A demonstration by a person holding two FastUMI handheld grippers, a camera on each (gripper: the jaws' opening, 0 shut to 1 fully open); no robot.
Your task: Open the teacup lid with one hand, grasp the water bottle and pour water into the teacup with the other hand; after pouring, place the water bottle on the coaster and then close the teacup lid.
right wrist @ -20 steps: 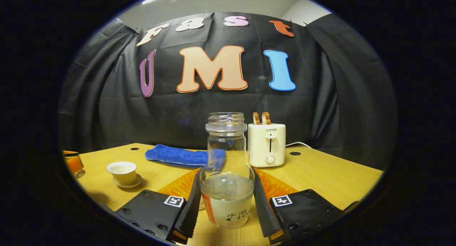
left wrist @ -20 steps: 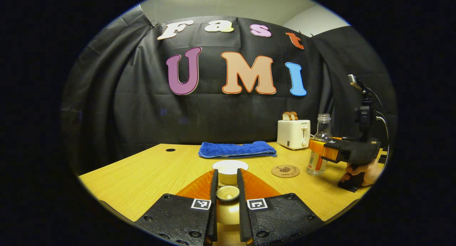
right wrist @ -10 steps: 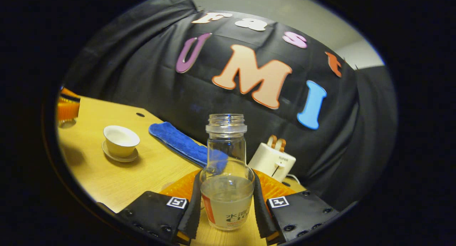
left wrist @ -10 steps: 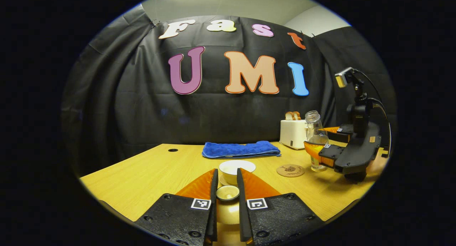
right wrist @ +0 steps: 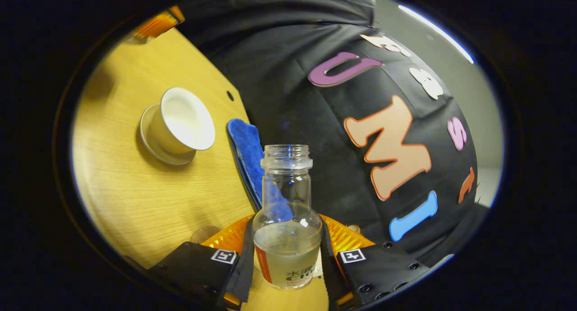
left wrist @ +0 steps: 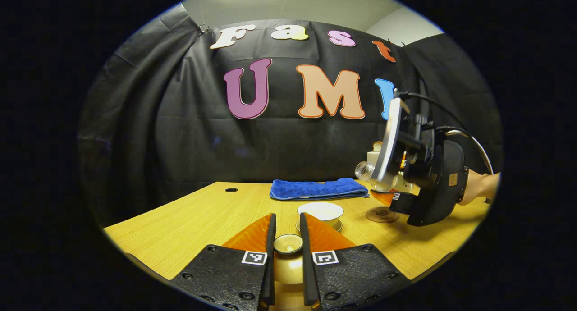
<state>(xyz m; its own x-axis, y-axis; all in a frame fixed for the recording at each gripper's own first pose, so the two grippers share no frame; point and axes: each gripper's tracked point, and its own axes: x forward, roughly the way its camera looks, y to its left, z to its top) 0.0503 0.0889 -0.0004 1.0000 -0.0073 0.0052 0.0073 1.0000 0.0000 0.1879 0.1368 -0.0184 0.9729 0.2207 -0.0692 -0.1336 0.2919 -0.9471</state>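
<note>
My left gripper (left wrist: 286,227) is shut on the small round teacup lid (left wrist: 288,243), held above the table in front of the cup. The white teacup (left wrist: 320,211) stands uncovered on its saucer just beyond and to the right of my fingertips. In the right gripper view the teacup (right wrist: 182,120) lies up and to the left. My right gripper (right wrist: 287,245) is shut on the clear water bottle (right wrist: 286,221), uncapped and part full. In the left gripper view the water bottle (left wrist: 376,172) is tipped over, mouth toward the cup, held in the air right of it. The round coaster (left wrist: 382,214) lies under it.
A folded blue towel (left wrist: 318,188) lies at the back of the wooden table (left wrist: 180,225). A white toaster (left wrist: 375,154) stands partly hidden behind the right gripper. A hand (left wrist: 480,187) holds that gripper at the right edge.
The right gripper has lifted the bottle off the table, tilted it strongly to the left and carried it toward the cup. The left gripper shifted left with the lid, so the cup sits further right.
</note>
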